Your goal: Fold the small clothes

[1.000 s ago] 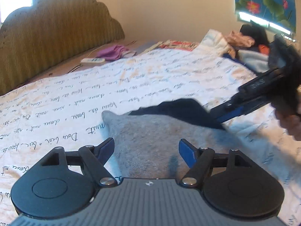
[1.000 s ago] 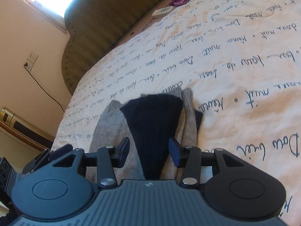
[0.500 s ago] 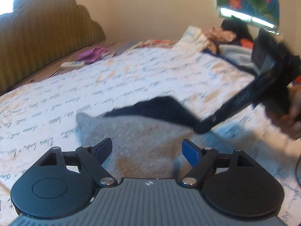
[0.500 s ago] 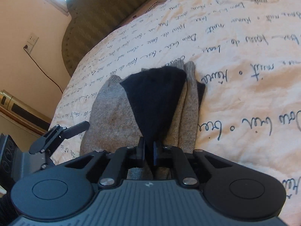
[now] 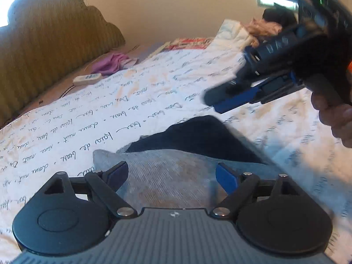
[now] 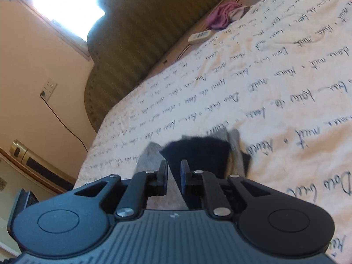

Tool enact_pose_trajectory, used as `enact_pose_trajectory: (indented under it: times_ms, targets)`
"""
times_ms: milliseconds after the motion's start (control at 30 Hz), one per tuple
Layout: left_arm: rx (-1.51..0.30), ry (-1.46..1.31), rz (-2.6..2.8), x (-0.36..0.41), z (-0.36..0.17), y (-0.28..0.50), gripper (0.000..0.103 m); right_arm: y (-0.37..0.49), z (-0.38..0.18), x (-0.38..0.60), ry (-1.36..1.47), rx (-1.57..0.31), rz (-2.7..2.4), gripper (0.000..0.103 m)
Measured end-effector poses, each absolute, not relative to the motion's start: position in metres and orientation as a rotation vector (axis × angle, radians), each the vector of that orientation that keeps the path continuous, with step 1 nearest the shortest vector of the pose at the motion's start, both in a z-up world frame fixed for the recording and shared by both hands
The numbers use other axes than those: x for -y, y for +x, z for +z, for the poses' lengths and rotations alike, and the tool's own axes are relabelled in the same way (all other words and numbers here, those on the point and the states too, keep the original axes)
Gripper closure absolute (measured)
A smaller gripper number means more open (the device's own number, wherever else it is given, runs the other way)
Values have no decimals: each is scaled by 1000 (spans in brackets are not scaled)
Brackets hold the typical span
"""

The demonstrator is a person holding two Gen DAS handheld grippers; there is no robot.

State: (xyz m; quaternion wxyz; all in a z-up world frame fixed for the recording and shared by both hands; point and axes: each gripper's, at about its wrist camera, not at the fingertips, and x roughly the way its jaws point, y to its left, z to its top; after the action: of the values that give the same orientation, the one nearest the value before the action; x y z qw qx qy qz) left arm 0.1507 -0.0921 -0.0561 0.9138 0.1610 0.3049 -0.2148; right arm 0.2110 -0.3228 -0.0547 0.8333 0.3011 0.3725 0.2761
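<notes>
A small grey garment [image 5: 171,173] with a black part [image 5: 198,136] lies on the white bedsheet with script writing [image 5: 110,114]. My left gripper [image 5: 171,176] is open and empty, low over the grey cloth. My right gripper [image 6: 173,178] has its jaws nearly closed with nothing visibly between them. It is raised above the garment [image 6: 198,154]. In the left wrist view the right gripper [image 5: 233,101] hangs in the air above the black part, apart from it, blurred.
A padded olive headboard [image 5: 44,50] runs along the left. A white remote [image 5: 87,79] and purple cloth [image 5: 110,62] lie near it. A heap of clothes [image 5: 259,30] sits at the bed's far side. A wall socket with cable [image 6: 49,87] is beside the bed.
My right gripper closed at the black part's near edge, then rose up and away from the garment. The black part stays flat on the grey. The left gripper stayed open.
</notes>
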Motion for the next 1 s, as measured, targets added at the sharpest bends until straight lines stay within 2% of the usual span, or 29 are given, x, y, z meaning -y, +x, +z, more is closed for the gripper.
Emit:
enact_pose_trajectory:
  times_ms: [33,67,100,167,267,333,400,500,600,667,800,833,900,1000]
  targets:
    - [-661,345,-429,96,-64,163,15,223,-60,313,640,-803,585,51]
    - [-688,357,-419,99,-73,172,14,234,-68,303,642,-827,569,35]
    - [-703,360,-418,100,-82,178,11,243,-76,295,625,-857,550,33]
    - [-713,313,-424,95,-91,182,10,257,-102,284,540,-944,476,38]
    - [-726,252,-434,87,-97,185,10,253,-116,291,552,-882,502,47]
    - [-707,263,-414,90,-99,184,8,251,-115,287,520,-875,496,47]
    - [-685,270,-395,90,-96,181,7,251,-111,281,477,-874,486,47]
    - [-650,219,-366,75,-77,159,16,235,-94,292,527,-874,446,45]
    - [-619,124,-415,48,-57,121,13,188,-76,310,632,-820,545,41]
    - [-637,111,-462,40,-55,98,12,159,-81,313,692,-857,629,31]
    - [-687,298,-496,56,-85,70,8,120,-120,308,676,-990,638,32]
    - [-685,357,-481,61,-97,66,6,113,-127,311,701,-956,656,32]
    - [-690,307,-475,53,-103,69,5,109,-127,318,746,-956,638,33]
    - [-741,254,-448,45,-92,75,10,103,-105,320,715,-941,592,31]
